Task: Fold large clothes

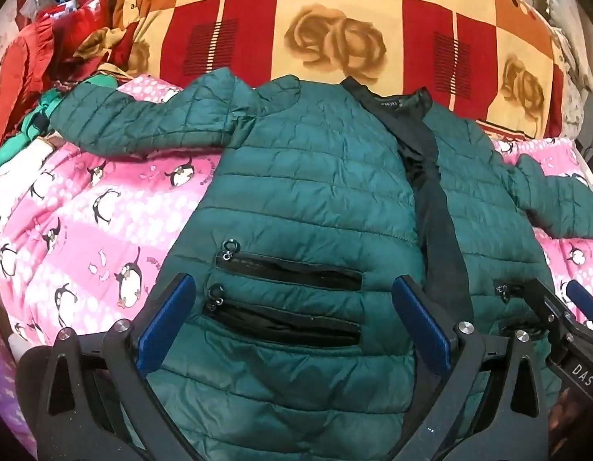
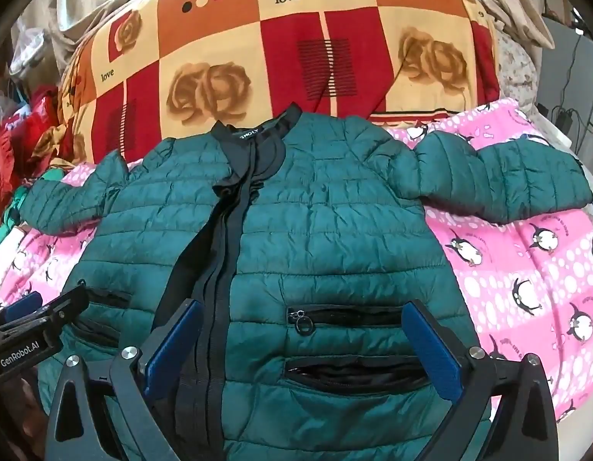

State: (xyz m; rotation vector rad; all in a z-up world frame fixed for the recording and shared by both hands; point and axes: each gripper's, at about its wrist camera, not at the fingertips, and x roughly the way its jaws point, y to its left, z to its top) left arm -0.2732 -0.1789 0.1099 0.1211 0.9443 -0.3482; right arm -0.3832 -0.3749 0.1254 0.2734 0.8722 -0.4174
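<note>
Both wrist views downward, jacket [image 1: 315,192] shared.

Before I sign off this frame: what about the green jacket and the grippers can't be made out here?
- Jacket hem: both views, covered by the open left gripper and right gripper and cut by the bottom edge.
- Collar label: both views, too small and blurred to read fully.
- Left sleeve cuff: left wrist view, blends into the clothes pile.
- Hands on the grippers: out of frame.

Quilted, slightly glossy jacket [image 1: 315,199] cloth
</note>
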